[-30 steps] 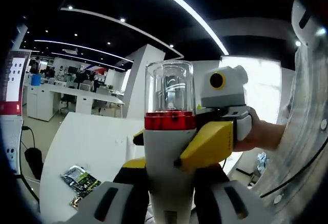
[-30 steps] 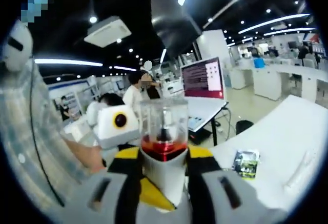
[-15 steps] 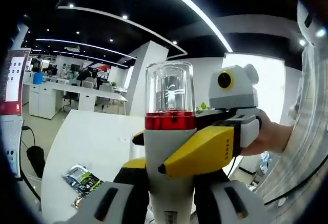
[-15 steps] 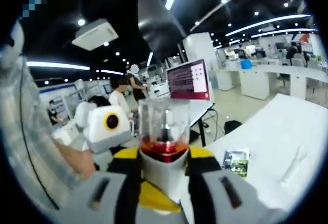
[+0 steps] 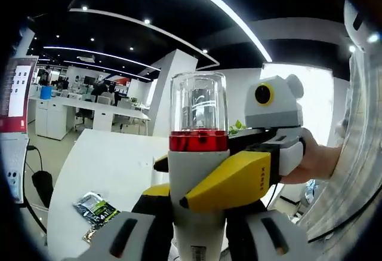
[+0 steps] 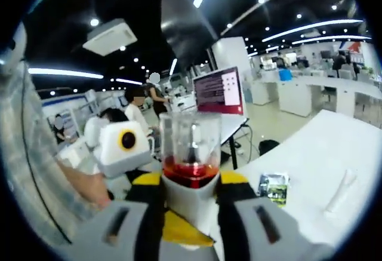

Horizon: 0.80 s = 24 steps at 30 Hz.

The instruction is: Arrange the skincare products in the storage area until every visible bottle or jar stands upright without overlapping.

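A white bottle [image 5: 197, 177] with a red band and a clear cap is held upright in the air, away from any surface. My left gripper [image 5: 197, 237] is shut on its lower body. My right gripper [image 5: 179, 180] reaches in from the right, its yellow jaws clamped across the bottle just under the red band, with a hand [image 5: 316, 165] behind it. In the right gripper view the same bottle [image 6: 190, 183] stands between the jaws of my right gripper [image 6: 190, 225], which is shut on it. The left gripper's body [image 6: 122, 147] shows at the left, one yellow jaw low against the bottle.
A white table [image 5: 113, 165] lies below, with a small dark packet [image 5: 95, 210] on it; that packet [image 6: 273, 187] rests on the same table [image 6: 334, 159]. A red screen [image 6: 222, 91] and seated people are behind. A checked sleeve [image 6: 36, 171] is close at the left.
The right gripper's yellow jaw has slid further left across the bottle since a second ago. Both views have shifted slightly; the bottle stays held.
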Each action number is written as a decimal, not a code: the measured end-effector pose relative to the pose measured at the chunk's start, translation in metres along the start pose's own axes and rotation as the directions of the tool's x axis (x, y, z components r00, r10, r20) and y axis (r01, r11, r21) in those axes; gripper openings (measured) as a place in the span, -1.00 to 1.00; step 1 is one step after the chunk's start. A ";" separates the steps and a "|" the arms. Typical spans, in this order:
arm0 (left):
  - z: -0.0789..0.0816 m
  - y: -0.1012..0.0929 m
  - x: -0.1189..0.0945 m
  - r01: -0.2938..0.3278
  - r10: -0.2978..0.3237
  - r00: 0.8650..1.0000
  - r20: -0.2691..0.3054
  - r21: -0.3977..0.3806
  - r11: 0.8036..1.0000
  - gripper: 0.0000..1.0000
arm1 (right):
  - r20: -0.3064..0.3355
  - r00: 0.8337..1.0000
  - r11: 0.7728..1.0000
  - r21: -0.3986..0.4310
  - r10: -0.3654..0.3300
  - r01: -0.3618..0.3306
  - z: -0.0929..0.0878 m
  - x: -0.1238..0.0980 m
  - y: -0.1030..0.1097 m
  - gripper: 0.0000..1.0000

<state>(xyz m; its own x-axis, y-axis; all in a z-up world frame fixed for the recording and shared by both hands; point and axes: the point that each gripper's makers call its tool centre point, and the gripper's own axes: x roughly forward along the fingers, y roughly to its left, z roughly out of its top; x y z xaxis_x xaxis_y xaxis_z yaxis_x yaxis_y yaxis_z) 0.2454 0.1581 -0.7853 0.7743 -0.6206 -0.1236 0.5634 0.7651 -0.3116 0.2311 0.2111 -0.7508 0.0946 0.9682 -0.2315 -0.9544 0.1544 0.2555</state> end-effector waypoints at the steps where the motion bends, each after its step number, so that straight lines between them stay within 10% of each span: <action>1: 0.001 0.000 0.001 -0.003 0.003 1.000 0.007 0.014 1.000 -0.36 | 0.009 1.000 1.000 0.005 -0.004 0.004 0.001 -0.002 -0.002 -0.38; 9: -0.003 -0.005 0.017 0.026 -0.026 1.000 0.015 -0.022 0.999 -0.27 | 0.036 0.995 0.996 0.000 -0.088 0.089 0.004 -0.024 -0.023 -0.38; 15: -0.028 0.020 0.019 -0.068 0.068 0.998 -0.013 -0.007 0.998 0.28 | 0.076 0.979 0.982 0.019 -0.190 0.189 0.013 -0.060 -0.059 -0.38; 21: -0.096 0.062 0.020 -0.189 0.215 0.953 -0.212 0.135 0.973 0.68 | 0.103 0.941 0.945 0.091 -0.322 0.313 0.007 -0.106 -0.101 -0.37; 24: -0.109 0.074 0.022 -0.216 0.260 0.941 -0.216 0.210 0.954 0.81 | 0.081 0.926 0.926 0.111 -0.369 0.360 -0.002 -0.126 -0.122 -0.37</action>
<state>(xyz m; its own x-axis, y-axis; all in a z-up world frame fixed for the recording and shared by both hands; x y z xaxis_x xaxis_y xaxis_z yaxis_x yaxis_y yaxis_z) 0.2730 0.1821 -0.9137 0.8130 -0.4219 -0.4013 0.4309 0.8995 -0.0728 0.3352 0.0699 -0.7547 0.4630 0.8553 -0.2324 -0.8188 0.5132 0.2572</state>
